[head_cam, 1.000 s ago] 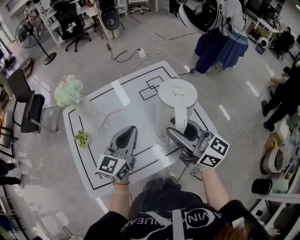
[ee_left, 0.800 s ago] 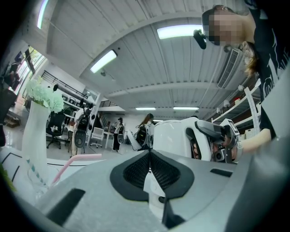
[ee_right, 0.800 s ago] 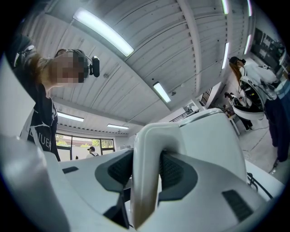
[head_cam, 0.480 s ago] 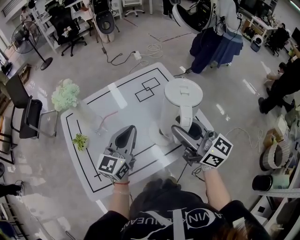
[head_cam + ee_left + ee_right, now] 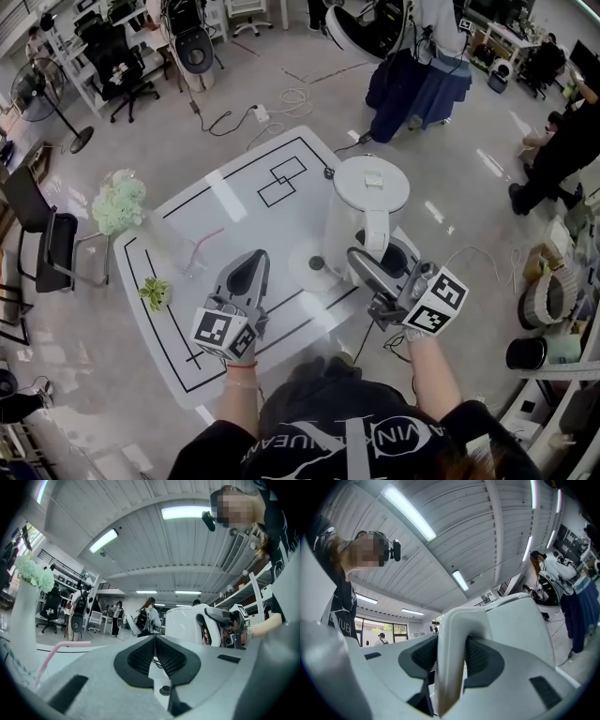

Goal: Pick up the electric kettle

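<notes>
two grippers up. our right gripper (image 5: pixel 364 262) has its fingers clamped on the handle (image 5: pixel 451 639) of the electric kettle (image 5: pixel 371 184). kettle's at the table's (image 5: pixel 234 192) 3 o'clock edge, off its base (image 5: pixel 311 263), which lies at its 8 o'clock. left gripper (image 5: pixel 247 270) at 6 o'clock, fingers pressed together, empty.

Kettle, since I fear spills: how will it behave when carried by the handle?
Likely stiff: the kettle looks hard-shelled. Gripped only at its smooth handle by the right hand-held gripper, it may swing or slip. Weight depends on hidden fill.
</notes>
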Demonstrator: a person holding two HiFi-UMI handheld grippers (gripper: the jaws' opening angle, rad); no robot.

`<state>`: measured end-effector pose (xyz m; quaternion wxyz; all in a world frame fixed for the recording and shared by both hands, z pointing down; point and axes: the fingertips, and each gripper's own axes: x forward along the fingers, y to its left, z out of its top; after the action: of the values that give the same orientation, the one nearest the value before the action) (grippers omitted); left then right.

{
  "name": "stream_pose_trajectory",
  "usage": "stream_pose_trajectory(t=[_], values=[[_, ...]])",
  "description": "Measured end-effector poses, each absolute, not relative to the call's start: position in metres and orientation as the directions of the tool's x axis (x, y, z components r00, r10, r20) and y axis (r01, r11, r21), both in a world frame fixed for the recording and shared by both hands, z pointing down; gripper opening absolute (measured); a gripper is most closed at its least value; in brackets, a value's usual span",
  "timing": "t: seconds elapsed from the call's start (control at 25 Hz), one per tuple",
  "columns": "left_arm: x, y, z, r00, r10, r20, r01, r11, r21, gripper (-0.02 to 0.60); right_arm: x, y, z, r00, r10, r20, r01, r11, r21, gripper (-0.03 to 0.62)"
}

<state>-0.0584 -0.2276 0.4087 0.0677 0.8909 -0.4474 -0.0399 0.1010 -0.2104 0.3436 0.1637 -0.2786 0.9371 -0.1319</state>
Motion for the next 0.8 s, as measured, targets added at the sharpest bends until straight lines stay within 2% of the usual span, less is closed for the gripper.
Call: stream_pose_trajectory(t=[0.8], values=[[-0.041, -0.248, 0.405, 0.632, -0.775, -0.01, -0.766, -0.627, 0.144, 0.014, 0.15, -0.213, 0.338, -0.72, -0.653, -0.234, -0.576, 0.751, -0.323, 0.149]])
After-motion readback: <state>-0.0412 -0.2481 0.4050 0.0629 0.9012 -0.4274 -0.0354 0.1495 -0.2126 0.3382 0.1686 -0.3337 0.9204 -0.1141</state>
